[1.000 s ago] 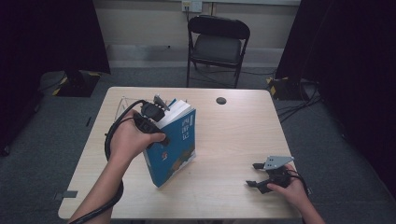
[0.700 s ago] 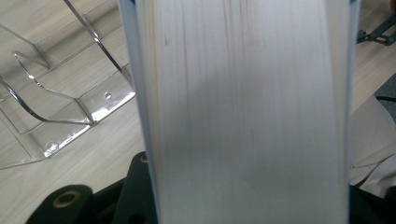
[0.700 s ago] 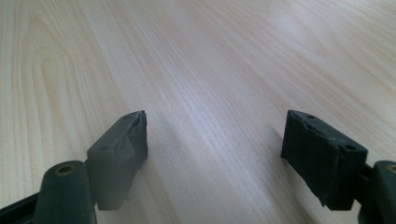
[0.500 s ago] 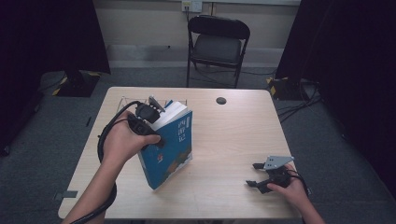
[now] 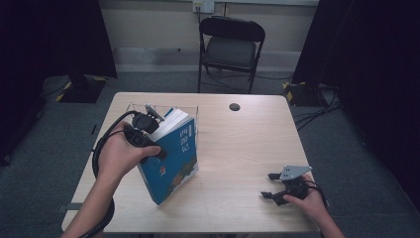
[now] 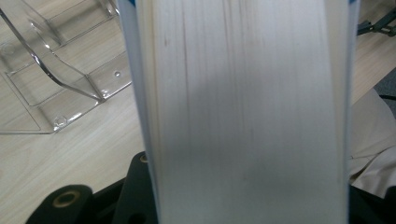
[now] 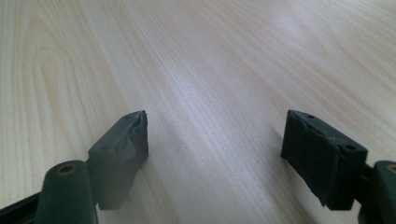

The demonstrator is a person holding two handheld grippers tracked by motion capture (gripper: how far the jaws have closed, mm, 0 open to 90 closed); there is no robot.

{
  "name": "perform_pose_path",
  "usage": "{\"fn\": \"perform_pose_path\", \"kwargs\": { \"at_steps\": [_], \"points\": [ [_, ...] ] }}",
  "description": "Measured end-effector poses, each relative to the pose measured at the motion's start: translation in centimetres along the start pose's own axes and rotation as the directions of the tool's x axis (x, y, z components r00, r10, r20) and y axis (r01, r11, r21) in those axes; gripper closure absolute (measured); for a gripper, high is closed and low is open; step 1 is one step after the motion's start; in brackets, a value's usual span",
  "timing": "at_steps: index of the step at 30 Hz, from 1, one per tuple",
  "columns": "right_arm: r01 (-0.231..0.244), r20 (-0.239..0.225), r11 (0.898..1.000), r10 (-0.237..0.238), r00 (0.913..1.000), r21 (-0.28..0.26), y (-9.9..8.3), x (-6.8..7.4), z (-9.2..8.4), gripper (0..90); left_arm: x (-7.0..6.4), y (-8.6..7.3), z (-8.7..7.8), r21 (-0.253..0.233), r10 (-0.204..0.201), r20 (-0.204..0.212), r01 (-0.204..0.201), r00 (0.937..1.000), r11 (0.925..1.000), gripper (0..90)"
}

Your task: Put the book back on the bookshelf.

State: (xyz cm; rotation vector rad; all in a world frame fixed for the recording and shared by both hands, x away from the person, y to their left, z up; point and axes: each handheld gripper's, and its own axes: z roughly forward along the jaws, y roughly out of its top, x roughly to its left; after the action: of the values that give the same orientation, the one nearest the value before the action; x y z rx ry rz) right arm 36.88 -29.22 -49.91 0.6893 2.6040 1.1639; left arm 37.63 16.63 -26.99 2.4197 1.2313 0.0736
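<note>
1. My left tool (image 5: 154, 130) is clamped across the thick blue book (image 5: 173, 156); its page edges sit between the jaws in the left gripper view.
2. Since a second ago the book has tipped further, lower corner on the table (image 5: 237, 144), top leaning toward the clear acrylic stand (image 6: 51, 79) just behind.
3. I judge it's heading into that stand.
4. My right tool (image 5: 277, 188) rests gaping and empty, well apart.

Glossy blue book (image 5: 176, 156) cover, matt paper pages; clear plastic stand (image 6: 56, 88); pale smooth wood table (image 5: 237, 148).
</note>
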Motion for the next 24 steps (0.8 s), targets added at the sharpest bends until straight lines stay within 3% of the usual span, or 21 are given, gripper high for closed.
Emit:
{"fn": "perform_pose_path", "kwargs": {
  "at_steps": [24],
  "points": [
    [0.0, -0.002, 1.0, 0.0, 1.0, 0.001, 0.0, 0.0, 0.0, 22.1, 1.4, 2.6, 1.0, -0.003, -0.059, -0.036, 0.059, 0.9976, 0.9982, 61.7]
  ]
}}
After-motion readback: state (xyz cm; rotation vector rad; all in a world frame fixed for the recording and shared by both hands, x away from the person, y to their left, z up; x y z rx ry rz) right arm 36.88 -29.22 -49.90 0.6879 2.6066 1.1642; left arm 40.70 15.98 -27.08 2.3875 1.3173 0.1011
